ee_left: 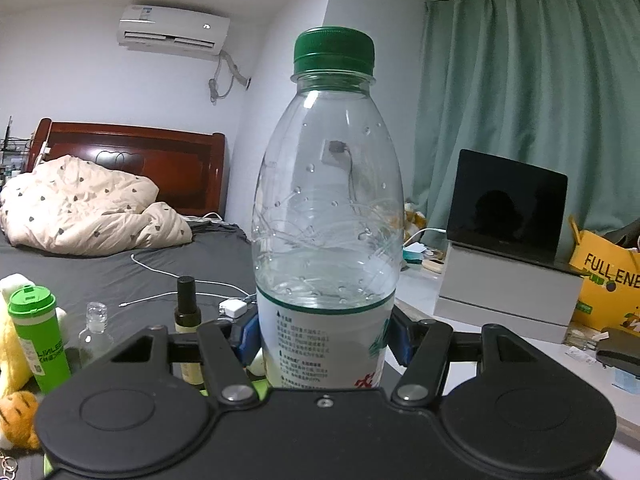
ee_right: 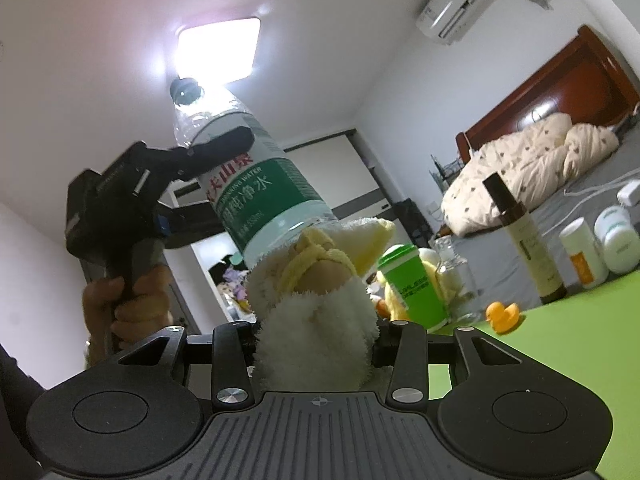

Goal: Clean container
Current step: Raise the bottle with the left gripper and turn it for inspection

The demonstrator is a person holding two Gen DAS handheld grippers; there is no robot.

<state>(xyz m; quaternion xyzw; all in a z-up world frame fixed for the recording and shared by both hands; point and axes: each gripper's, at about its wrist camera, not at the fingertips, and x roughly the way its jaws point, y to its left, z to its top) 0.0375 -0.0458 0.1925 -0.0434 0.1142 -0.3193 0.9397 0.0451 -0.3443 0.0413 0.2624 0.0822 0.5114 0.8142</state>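
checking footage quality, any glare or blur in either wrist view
Right wrist view: the ceiling light blows out behind the bottle's top, and the rubber duck looks soft. Left wrist view: evenly lit and sharp, with fisheye bending in the curtain.

clear plastic bottle [ee_left: 326, 208] with green cap and green-white label, upright, droplets inside, held off the table; fluffy white-yellow cloth [ee_right: 320, 304] touches its base.

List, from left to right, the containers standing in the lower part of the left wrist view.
Green cup → small clear glass bottle → dark-capped slim bottle → water bottle, held in the left gripper.
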